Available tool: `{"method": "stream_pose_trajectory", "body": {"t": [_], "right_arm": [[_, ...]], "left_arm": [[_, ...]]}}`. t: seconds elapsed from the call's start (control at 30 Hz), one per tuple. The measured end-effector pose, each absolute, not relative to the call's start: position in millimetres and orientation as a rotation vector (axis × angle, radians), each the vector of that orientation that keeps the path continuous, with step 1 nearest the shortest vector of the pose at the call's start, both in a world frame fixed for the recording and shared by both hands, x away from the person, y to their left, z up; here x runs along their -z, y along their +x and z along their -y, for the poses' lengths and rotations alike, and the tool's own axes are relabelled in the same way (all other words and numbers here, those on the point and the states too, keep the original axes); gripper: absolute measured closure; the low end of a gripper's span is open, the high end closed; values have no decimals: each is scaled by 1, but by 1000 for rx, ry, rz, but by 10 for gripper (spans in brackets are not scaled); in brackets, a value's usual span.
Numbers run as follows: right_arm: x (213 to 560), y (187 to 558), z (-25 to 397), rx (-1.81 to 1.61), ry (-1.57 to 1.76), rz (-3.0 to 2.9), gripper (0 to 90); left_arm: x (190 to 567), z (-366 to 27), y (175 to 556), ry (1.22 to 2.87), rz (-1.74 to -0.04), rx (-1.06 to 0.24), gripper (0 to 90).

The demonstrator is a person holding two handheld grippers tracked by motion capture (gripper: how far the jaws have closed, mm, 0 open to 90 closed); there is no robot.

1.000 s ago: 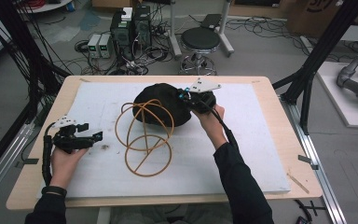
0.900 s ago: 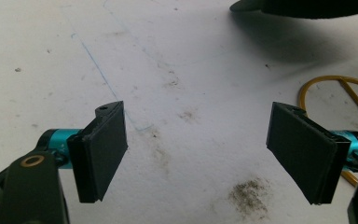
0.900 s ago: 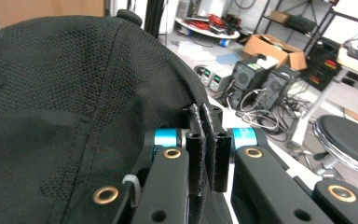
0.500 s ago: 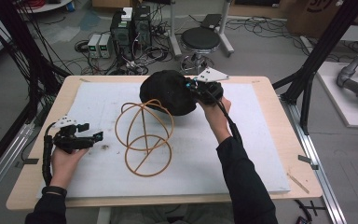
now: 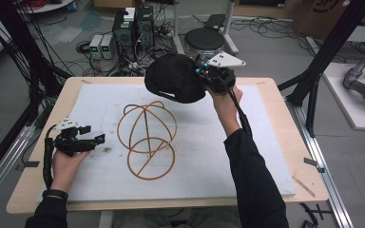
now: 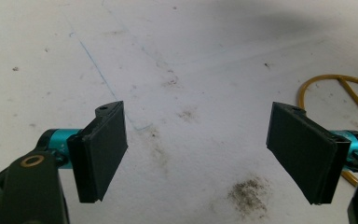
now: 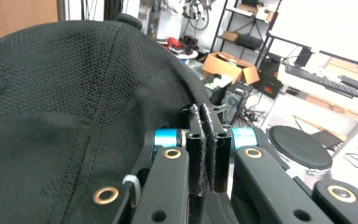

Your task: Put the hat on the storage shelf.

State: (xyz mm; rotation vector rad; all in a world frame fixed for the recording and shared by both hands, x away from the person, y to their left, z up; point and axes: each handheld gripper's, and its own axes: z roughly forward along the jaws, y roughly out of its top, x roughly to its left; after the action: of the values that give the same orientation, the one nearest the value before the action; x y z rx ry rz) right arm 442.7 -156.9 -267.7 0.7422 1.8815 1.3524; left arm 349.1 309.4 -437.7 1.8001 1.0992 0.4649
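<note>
A black cap [image 5: 175, 78] hangs in the air above the far middle of the table, off the stand. My right gripper [image 5: 203, 76] is shut on its edge; in the right gripper view the jaws pinch the cap's [image 7: 60, 116] fabric at my right gripper [image 7: 206, 140]. A round stand of bent orange wire [image 5: 146, 137] rests bare on the white mat [image 5: 218, 161] at the table's middle. My left gripper [image 5: 97, 139] lies on the mat at the left, open, nothing between its pads [image 6: 105, 149]. The wire stand's [image 6: 349, 93] edge shows at the right of that view.
The white mat covers most of the wooden table [image 5: 309, 190]. Behind the table stand a round black stool [image 5: 205, 40] and electronics boxes [image 5: 128, 31] with cables on the floor. Black frame posts [image 5: 323, 61] rise at the right.
My right gripper has lifted the black cap up and away from the wire stand, toward the far edge of the table. The stand now stands uncovered. The left gripper has stayed put.
</note>
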Motion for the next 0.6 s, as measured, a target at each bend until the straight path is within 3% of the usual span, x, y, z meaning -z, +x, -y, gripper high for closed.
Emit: {"method": "stream_pose_trajectory", "body": {"t": [0.6], "right_arm": [[199,392,149,-1527,614,-1893,892]], "left_arm": [[437,-313,349,1784,-1107,-471,200]]}}
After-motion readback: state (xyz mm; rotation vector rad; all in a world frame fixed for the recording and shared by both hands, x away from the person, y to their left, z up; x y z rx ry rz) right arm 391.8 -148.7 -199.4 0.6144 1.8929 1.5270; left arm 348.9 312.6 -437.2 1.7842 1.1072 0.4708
